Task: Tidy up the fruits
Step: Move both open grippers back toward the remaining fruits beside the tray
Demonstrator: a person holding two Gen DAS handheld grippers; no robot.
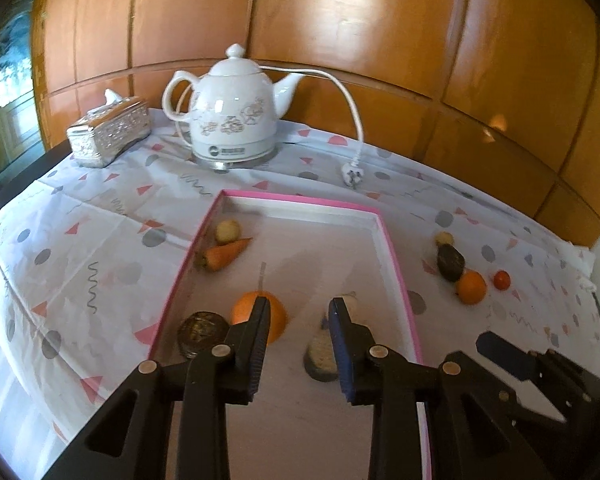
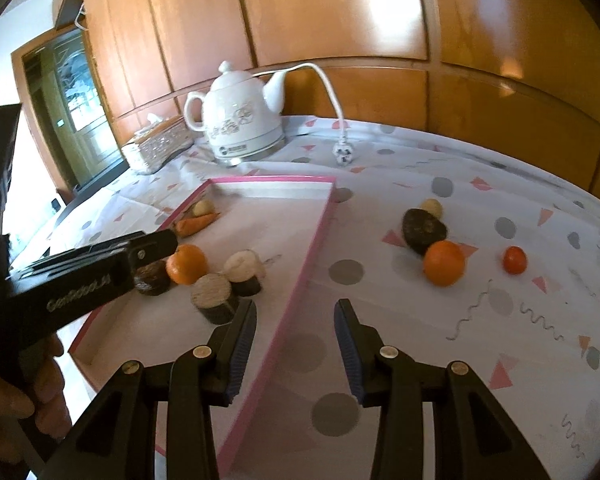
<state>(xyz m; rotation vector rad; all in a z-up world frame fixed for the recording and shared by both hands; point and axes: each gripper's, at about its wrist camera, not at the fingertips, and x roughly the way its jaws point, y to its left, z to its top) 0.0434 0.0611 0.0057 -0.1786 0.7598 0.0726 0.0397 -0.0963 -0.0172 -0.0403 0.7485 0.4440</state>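
A shallow pink-rimmed white box [image 1: 392, 240] [image 2: 320, 220] lies on the tablecloth. Inside it are a carrot [image 1: 226, 256], a small pale round piece [image 1: 228, 231], an orange [image 1: 278, 316] [image 2: 186, 264], a dark round piece [image 1: 200, 332] and two cut pieces with pale faces [image 2: 212, 292] [image 2: 242, 266]. My left gripper [image 1: 298, 308] is open and empty above the box. On the cloth to the right lie a dark avocado-like fruit [image 2: 422, 230], a second orange [image 2: 444, 262], a small tomato [image 2: 515, 259] and a pale round piece [image 2: 432, 207]. My right gripper [image 2: 296, 312] is open and empty over the box's right rim.
A white electric kettle [image 1: 236, 112] stands at the back with its cord and plug [image 1: 352, 174] on the cloth. A silver tissue box [image 1: 108, 132] is to its left. Wooden wall panels close the back. The table edge runs along the left.
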